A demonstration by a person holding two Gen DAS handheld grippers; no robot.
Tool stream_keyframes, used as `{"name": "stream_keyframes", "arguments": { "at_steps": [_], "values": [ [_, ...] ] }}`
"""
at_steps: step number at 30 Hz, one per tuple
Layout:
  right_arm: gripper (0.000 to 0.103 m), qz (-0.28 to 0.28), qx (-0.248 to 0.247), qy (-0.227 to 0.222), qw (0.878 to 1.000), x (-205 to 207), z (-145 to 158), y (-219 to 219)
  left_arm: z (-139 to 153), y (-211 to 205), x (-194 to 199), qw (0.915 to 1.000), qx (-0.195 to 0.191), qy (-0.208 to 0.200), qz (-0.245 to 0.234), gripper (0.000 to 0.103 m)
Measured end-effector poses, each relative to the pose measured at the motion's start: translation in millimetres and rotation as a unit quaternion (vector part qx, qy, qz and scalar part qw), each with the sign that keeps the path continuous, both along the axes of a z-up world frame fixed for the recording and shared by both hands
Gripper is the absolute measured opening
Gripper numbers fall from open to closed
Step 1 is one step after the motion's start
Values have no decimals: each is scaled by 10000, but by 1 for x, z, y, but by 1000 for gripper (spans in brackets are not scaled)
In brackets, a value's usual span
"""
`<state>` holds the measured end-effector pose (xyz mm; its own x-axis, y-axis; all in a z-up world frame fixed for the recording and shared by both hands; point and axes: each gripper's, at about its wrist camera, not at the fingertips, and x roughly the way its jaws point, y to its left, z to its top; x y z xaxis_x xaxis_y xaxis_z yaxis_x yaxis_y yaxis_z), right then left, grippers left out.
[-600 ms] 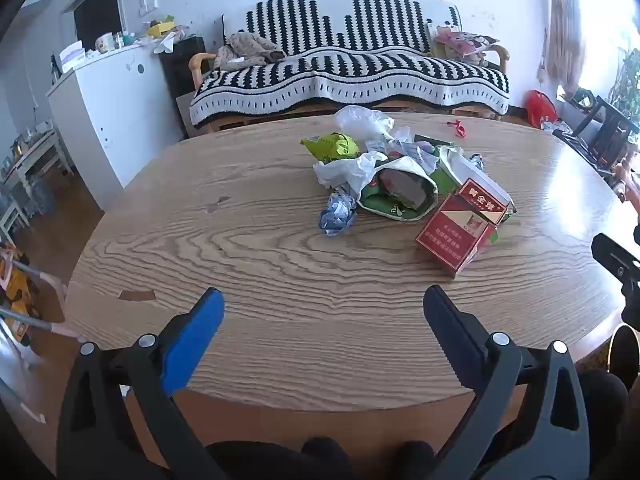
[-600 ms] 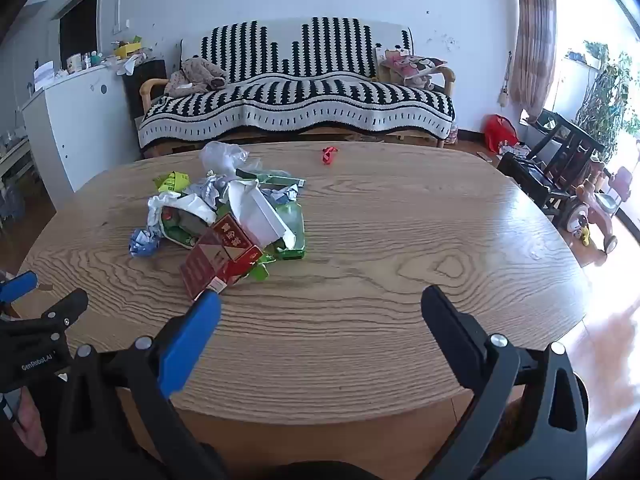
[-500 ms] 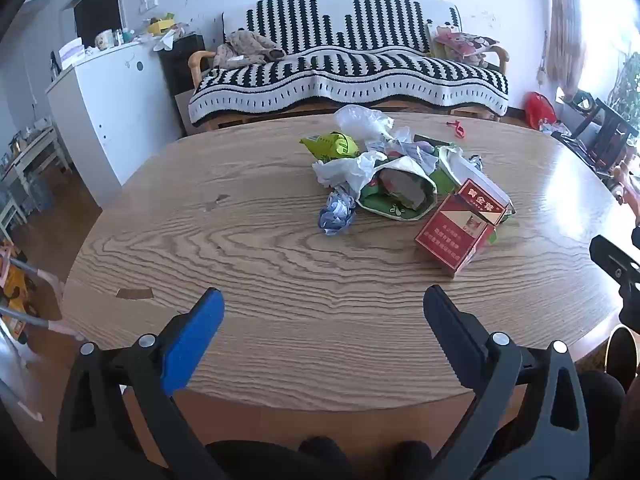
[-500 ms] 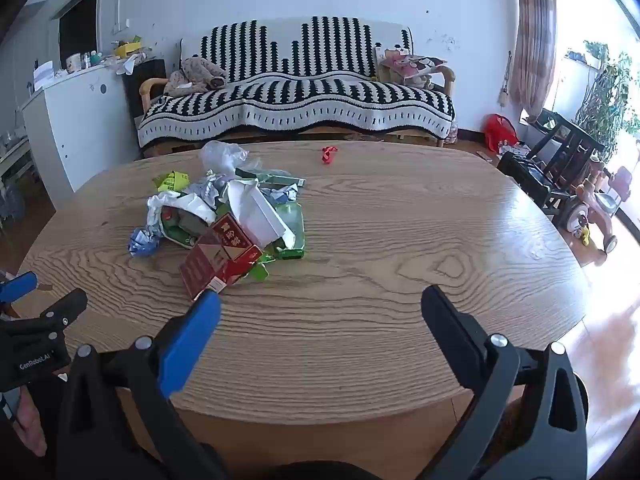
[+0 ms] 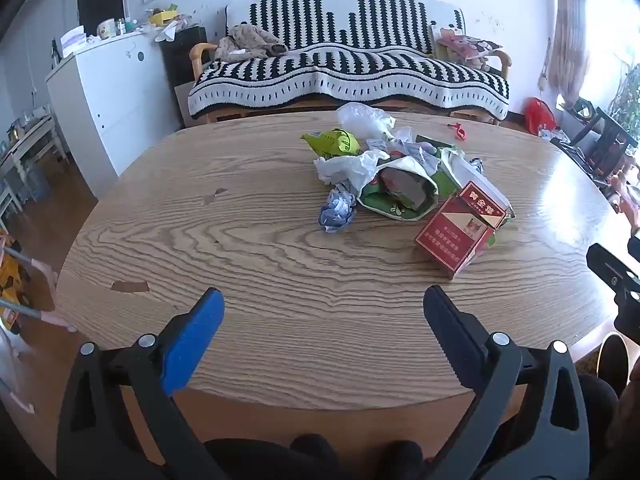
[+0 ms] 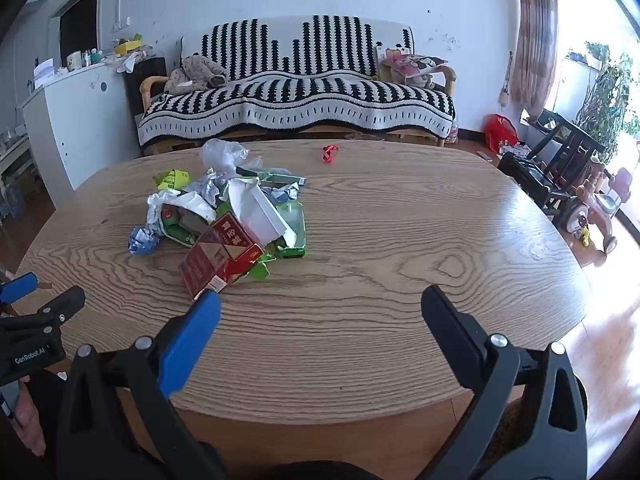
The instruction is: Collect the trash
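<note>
A pile of trash lies on the oval wooden table [image 5: 248, 240]. It holds a red carton [image 5: 460, 232], a green-white wrapper [image 5: 400, 192], a crumpled blue-white paper ball [image 5: 337, 213], a yellow-green packet [image 5: 334, 142] and a clear plastic bag [image 5: 364, 118]. In the right wrist view the red carton [image 6: 220, 256] and paper ball [image 6: 143, 240] lie left of centre. My left gripper [image 5: 322, 314] is open and empty above the near table edge. My right gripper [image 6: 318, 312] is open and empty, right of the pile.
A small red scrap [image 6: 330, 153] lies alone at the table's far side. A striped sofa [image 6: 296, 100] stands behind the table, a white cabinet [image 5: 108, 96] at the left. Dark chairs and a toy tricycle [image 6: 592, 208] stand on the right.
Both grippers have drifted very slightly; the view of the table and pile has barely shifted. Nothing was taken hold of.
</note>
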<state>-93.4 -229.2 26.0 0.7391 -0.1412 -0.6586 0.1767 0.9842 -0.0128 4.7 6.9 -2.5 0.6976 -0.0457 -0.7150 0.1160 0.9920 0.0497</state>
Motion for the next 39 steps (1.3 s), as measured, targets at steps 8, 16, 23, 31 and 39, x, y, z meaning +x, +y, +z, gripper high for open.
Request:
{"name": "stream_keyframes", "arguments": {
  "at_steps": [8,16,23,31,39],
  "values": [
    [97,3,-6,15,10000,-1,-1,1,1,1,0,10000,7,1,-10,97],
    [97,6,-11,15,10000,-1,-1,1,0,1,0,10000,2,1,-2,97],
    [97,3,-12,15,10000,-1,-1,2,0,3,1,10000,4,4,1,97],
    [97,7,-19,18,10000,0,-2,3,0,2,0,10000,6,3,0,97],
    [97,5,-11,20,10000,-1,-1,2,-1,3,1,10000,13,-1,1,97]
  ]
}}
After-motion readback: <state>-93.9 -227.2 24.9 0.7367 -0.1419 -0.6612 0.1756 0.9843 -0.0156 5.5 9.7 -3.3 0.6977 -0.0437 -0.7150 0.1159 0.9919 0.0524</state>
